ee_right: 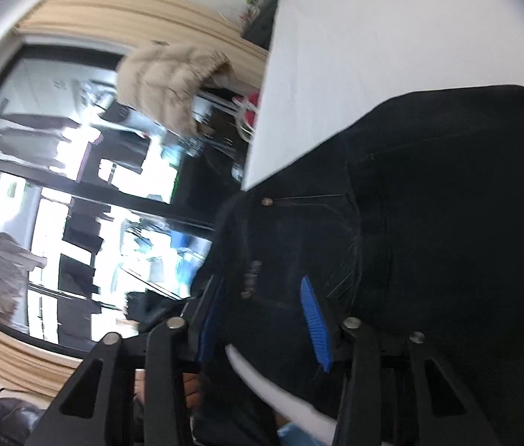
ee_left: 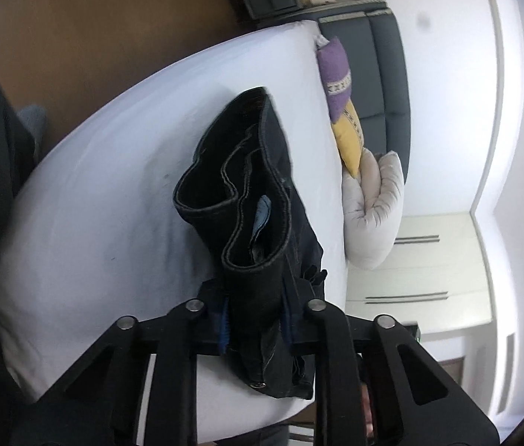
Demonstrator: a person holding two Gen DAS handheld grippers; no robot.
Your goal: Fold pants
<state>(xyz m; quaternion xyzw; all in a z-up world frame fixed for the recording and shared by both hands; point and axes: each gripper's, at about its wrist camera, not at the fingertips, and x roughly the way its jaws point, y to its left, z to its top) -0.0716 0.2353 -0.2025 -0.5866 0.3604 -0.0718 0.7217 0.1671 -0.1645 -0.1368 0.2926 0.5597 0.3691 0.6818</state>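
Fingers of the left gripper (ee_left: 258, 319) are pinched on the waistband of the dark pants (ee_left: 247, 193), which stretch lengthwise ahead of them across the white bed (ee_left: 94, 204), the hem at the far end. Tilted downward, the right gripper (ee_right: 262, 319) has its fingers around bunched pants fabric; whether they press it I cannot tell.

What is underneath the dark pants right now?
The dark pants lie on a white mattress. Its sheet shows bare around them; the part beneath the fabric is covered. The left gripper clamps their near end.
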